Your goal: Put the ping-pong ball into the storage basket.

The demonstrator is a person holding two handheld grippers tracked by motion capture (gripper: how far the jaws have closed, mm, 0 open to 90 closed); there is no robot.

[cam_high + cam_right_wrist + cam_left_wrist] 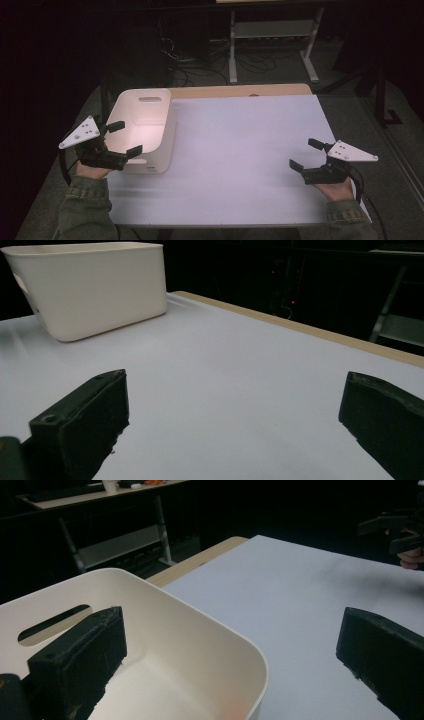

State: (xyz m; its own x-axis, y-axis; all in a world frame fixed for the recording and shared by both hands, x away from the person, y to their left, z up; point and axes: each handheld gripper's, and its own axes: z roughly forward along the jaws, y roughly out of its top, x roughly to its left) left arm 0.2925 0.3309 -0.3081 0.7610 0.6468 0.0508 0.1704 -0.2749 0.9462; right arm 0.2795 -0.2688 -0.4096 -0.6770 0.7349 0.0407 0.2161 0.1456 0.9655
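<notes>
A white plastic bin with handle slots stands at the left of the white tabletop. My left gripper hovers open over the bin's near left corner, one jaw above its inside and one outside the rim. Nothing sits between its jaws. My right gripper is held open above the table's right side, well away from the bin, with nothing in it. In the left gripper view the right gripper shows far off at the top right.
A wooden strip edges the table's far side. Beyond it on the dark floor stand a white metal frame and tangled cables. The bin's inside looks bare where it shows.
</notes>
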